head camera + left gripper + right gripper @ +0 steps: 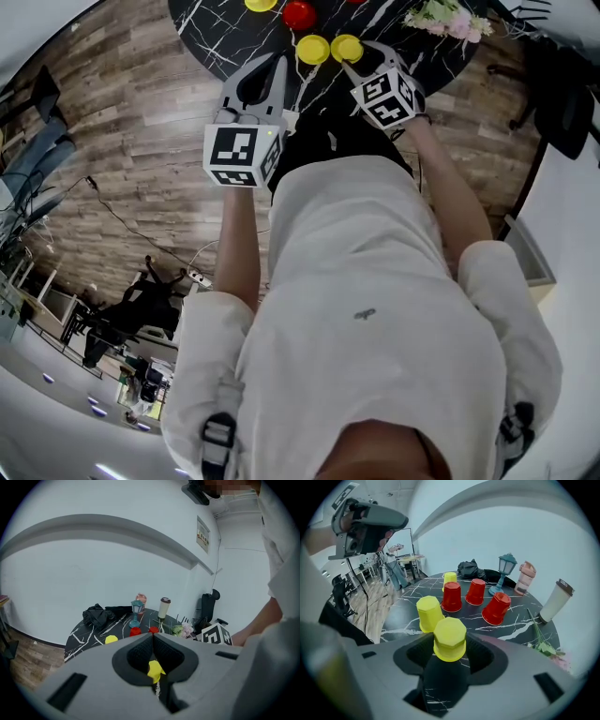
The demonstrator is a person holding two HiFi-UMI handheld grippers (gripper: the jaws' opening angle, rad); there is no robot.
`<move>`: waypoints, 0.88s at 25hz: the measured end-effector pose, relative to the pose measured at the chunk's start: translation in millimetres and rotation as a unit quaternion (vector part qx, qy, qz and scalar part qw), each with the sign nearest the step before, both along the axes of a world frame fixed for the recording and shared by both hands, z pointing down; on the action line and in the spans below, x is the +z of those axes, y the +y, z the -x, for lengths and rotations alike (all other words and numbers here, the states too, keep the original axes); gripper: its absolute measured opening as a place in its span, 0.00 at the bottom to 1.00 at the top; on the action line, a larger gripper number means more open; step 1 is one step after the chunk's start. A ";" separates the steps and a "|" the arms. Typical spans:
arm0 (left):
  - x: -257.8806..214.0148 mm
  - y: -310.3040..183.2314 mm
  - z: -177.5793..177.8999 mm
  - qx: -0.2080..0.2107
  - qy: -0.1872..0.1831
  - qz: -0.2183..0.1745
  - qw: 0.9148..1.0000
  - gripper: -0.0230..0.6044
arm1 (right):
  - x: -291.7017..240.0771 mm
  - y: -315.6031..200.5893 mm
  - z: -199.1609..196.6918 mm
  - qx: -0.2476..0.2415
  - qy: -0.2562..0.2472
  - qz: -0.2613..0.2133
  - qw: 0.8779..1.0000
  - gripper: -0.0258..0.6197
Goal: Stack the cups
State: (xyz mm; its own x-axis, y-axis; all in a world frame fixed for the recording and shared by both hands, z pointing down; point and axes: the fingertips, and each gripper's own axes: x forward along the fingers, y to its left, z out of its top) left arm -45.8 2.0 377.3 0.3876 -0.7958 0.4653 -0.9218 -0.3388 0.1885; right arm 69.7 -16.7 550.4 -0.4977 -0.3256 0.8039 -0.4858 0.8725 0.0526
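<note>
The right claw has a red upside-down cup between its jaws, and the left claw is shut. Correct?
No. The right gripper view shows the upside-down cup between the jaws of the right claw is yellow, not red. The left claw is shut.

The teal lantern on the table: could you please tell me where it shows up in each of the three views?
Head view: not in it; the table's far side is cut off.
Left gripper view: the teal lantern stands at centre, above the jaws, beside the pink bottle.
Right gripper view: upper right, left of the pink bottle.
Shared landmark: the black marbled table.
</note>
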 end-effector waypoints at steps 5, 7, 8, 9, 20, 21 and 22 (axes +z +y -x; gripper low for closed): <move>5.0 -7.5 2.4 0.008 -0.001 0.004 1.000 0.05 | 5.0 3.5 -0.4 0.001 0.006 0.009 1.000 0.44; 6.7 -11.0 4.3 0.015 -0.003 0.005 1.000 0.05 | 6.8 5.4 -1.1 0.002 0.008 0.013 1.000 0.47; 7.6 -12.9 5.6 0.019 -0.004 0.005 1.000 0.05 | 6.8 5.8 -1.5 0.004 0.009 0.013 1.000 0.47; 9.0 -14.8 7.3 0.023 -0.006 0.005 1.000 0.05 | 6.5 5.7 -1.7 0.007 0.009 0.012 1.000 0.48; 39.3 -33.1 9.9 0.076 -0.012 0.013 0.997 0.05 | -18.1 4.6 -12.7 0.072 0.002 -0.004 0.997 0.49; 42.4 -34.9 9.3 0.080 -0.012 0.014 0.997 0.05 | -22.2 4.9 -13.1 0.078 0.000 -0.006 0.997 0.49; 45.5 -36.8 8.8 0.084 -0.012 0.016 0.996 0.05 | -26.5 5.1 -13.3 0.085 -0.003 -0.009 0.996 0.49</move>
